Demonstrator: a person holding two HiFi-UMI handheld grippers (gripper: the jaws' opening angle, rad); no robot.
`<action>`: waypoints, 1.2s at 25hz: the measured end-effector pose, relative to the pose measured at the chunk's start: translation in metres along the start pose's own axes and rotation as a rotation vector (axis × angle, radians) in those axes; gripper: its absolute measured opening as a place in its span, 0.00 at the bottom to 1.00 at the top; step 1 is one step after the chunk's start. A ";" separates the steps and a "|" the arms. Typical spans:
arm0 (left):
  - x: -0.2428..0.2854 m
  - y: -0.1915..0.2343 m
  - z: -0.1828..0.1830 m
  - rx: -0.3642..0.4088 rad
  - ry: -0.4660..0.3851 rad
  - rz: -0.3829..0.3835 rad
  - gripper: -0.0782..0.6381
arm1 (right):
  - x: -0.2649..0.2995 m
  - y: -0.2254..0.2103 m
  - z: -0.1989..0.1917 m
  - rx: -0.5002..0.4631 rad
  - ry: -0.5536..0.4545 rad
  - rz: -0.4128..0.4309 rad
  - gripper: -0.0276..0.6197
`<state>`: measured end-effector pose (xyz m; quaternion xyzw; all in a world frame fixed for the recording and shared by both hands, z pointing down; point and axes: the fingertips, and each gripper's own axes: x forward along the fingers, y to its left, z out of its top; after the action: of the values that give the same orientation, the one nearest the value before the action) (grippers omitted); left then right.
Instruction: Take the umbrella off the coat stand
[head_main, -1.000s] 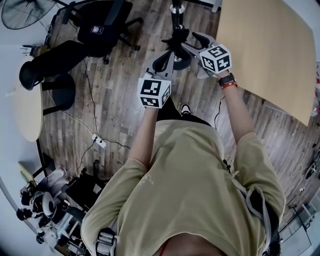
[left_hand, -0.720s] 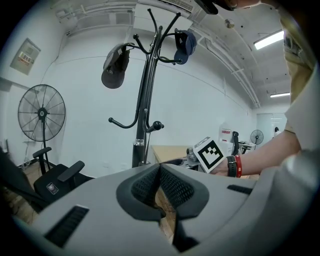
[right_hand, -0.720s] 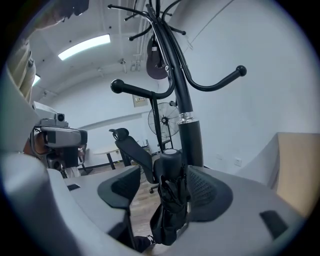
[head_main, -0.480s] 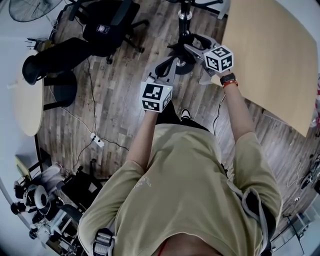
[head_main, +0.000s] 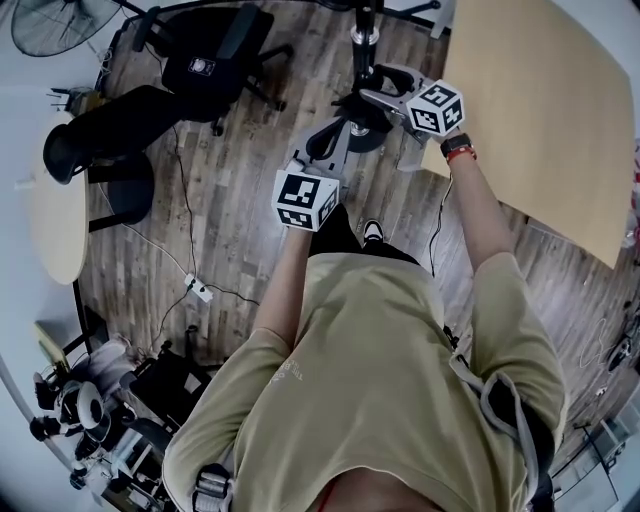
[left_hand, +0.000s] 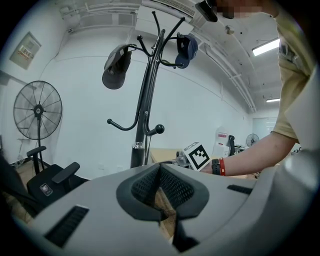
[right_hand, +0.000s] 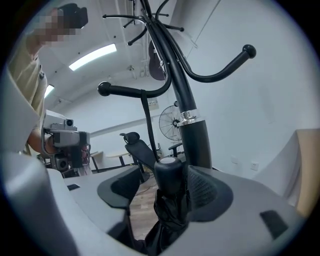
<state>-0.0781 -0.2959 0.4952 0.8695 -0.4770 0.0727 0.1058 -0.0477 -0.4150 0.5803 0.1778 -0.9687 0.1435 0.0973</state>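
Observation:
A black coat stand (right_hand: 187, 107) rises just beyond my right gripper (right_hand: 162, 187); its pole (head_main: 363, 22) shows from above in the head view. A black folded umbrella (right_hand: 170, 195) hangs by its strap (right_hand: 145, 120) from a lower hook (right_hand: 130, 91). It sits between the right jaws and rests against the right-hand pad (right_hand: 210, 192), with a gap on the other side, so the gripper is open. My left gripper (left_hand: 160, 167) is shut and empty, held lower and to the left (head_main: 340, 130) of the right gripper (head_main: 383, 95).
Two caps (left_hand: 116, 67) (left_hand: 186, 50) hang on the stand's top hooks. A large beige table (head_main: 540, 100) lies to the right, and a round table (head_main: 55, 220) to the left. Black office chairs (head_main: 200, 60), a floor fan (head_main: 50, 25) and a power strip (head_main: 200, 288) stand on the wood floor.
The right gripper has edged a little closer to the stand's pole. The left gripper has drifted slightly back toward the person.

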 end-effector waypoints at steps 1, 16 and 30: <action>0.001 0.001 0.001 0.001 0.001 -0.001 0.14 | 0.001 -0.001 0.001 -0.001 -0.001 0.000 0.49; 0.006 0.003 0.011 0.008 -0.002 -0.029 0.14 | -0.004 0.003 0.015 0.004 -0.048 -0.079 0.33; 0.002 0.001 0.020 -0.004 -0.018 -0.027 0.14 | -0.026 0.016 0.032 0.093 -0.077 -0.125 0.32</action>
<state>-0.0773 -0.3028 0.4765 0.8763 -0.4661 0.0625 0.1045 -0.0344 -0.4021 0.5400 0.2474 -0.9511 0.1750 0.0604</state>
